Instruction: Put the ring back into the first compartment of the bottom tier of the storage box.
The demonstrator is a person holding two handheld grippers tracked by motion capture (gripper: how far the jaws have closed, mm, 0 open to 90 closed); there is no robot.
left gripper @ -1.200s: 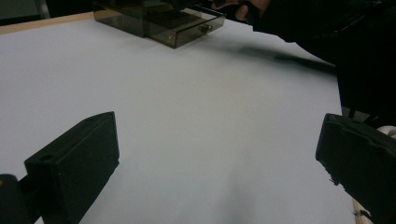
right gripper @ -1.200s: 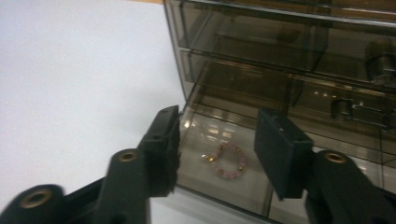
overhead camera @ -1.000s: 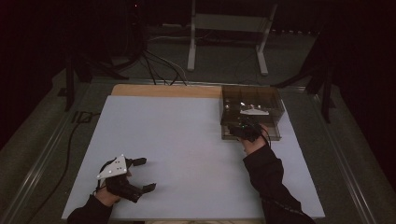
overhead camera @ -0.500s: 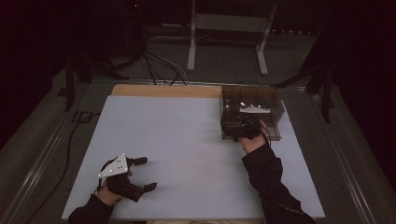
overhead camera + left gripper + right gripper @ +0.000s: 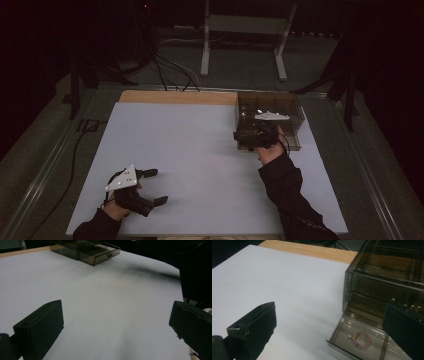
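A white sheet (image 5: 200, 145) covers the wooden table (image 5: 175, 97) — beyond stand what look like metal legs (image 5: 205, 45).

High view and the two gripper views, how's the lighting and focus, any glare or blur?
High view: dim, dark surroundings, the white table evenly lit and sharp. Left gripper view: a soft dark shadow smear across the table, near tongs blurred. Right gripper view: faint reflections on the smoky drawer box, the bead bracelet slightly soft in the open drawer.

White mat (image 5: 200, 150) lies open; drawer box (image 5: 270, 112) seemingly blocks far right.
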